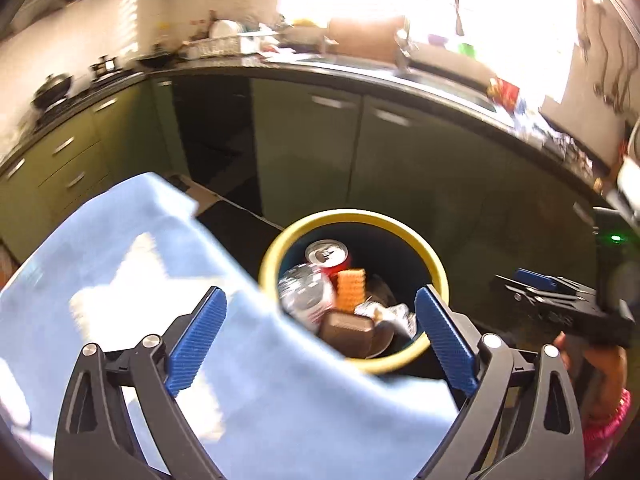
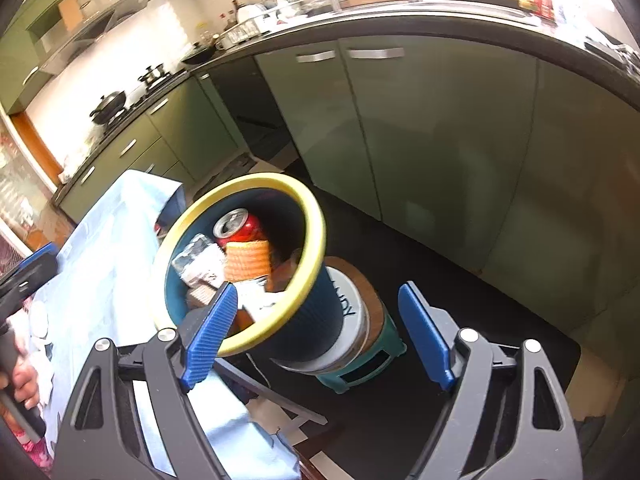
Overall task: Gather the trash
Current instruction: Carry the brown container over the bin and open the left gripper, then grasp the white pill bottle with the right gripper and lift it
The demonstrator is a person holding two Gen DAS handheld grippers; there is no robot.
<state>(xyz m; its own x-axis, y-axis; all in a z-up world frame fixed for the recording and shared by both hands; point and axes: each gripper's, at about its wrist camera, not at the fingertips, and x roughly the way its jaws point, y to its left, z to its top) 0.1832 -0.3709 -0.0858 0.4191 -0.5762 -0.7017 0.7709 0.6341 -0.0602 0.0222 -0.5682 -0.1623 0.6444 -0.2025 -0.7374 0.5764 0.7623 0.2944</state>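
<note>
Kitchen: green cabinets [image 2: 420,128] run under a dark countertop [image 1: 360,74] along the far side, bright window glare above it, pretty blurry in the left wrist view.
Far left: stove with a black wok [image 2: 109,103] on it, more green drawers below.
Table: light blue cloth [image 1: 132,248] covers it on the near left, with sunlit patches on it.
Left gripper [image 1: 320,340]: jaws spread wide, blue pads well apart, nothing between them. It hangs over the cloth edge, looking down into the bin.
Trash bin [image 2: 320,240]: dark blue with a yellow rim, just right of the table. From the right wrist view it sits on a white bucket [image 2: 354,320], which sits on a small teal stool [image 2: 380,354].
In the bin: red soda can [image 1: 330,254] at the far side, crumpled clear plastic bottle [image 1: 304,292] on its left, orange wafer-looking thing [image 1: 351,290] in the middle, brown container [image 1: 348,330] nearest, some crumpled paper too.
Right gripper [image 2: 320,332]: also released, wide open, empty. Left pad overlaps the bin's near rim in the picture; can't tell if it's touching.
Right edge: person's hand [image 1: 596,360] holding the right gripper's handle, pink sleeve below it.
</note>
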